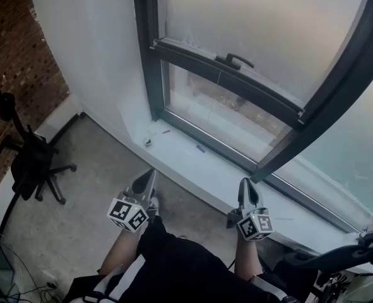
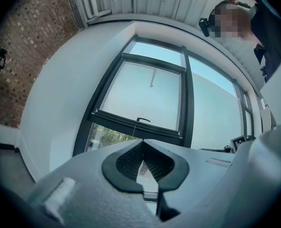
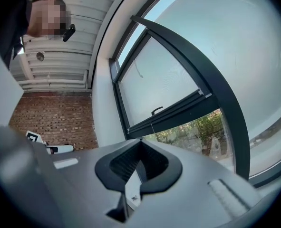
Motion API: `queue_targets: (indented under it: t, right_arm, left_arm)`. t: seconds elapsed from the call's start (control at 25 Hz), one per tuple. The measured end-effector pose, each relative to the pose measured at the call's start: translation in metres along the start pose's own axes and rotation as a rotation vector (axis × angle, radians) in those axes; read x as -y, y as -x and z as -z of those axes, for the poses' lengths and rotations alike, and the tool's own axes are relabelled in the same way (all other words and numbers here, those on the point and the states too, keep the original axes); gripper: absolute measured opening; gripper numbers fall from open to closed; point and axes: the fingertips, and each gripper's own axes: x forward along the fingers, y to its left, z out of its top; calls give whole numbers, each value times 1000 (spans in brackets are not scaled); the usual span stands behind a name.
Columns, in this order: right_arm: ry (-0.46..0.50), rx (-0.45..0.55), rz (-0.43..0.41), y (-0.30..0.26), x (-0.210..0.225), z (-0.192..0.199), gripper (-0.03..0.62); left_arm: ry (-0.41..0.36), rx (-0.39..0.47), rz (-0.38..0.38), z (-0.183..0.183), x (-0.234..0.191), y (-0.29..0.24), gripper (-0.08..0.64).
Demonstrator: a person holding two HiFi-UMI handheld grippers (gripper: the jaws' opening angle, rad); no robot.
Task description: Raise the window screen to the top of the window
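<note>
**Two grippers, one screen — not up yet**

The left gripper [image 1: 150, 174] and right gripper [image 1: 245, 183] are both pinched shut and empty, aimed at the one window [image 1: 149, 55]. The screen [image 1: 268, 17] covers the upper glass. Its bottom bar [image 1: 199, 54] runs sideways across the frame — one handle [image 1: 234, 60] on it, clear strip below.

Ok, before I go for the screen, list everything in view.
Window screen: one, frosted white, covering most of the window, clear strip below.
Handle: one, dark, on the screen's lower edge.
Window frame: one, dark, in the white wall.
Sill: one, white, under the window.
Small bits: two, dark, on the sill, unidentifiable.
Office chair: one, black, left, by the brick wall.
Floor: grey, below the sill.
Left gripper: one, grey, shut and empty, short of the sill.
Right gripper: one, grey, shut and empty, short of the sill.
</note>
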Motion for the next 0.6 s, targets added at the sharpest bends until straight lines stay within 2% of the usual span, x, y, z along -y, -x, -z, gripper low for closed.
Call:
queue_targets:
  t: [0.4,0.6]
  right_arm:
    - [9,34,127,-69,9,1,6]
    - [59,59,176,-108,1,-8,5]
  left_arm:
    - [4,-24,134,-7,-64,-85,3]
    - [-14,-22,195,-24,-104,-128,3]
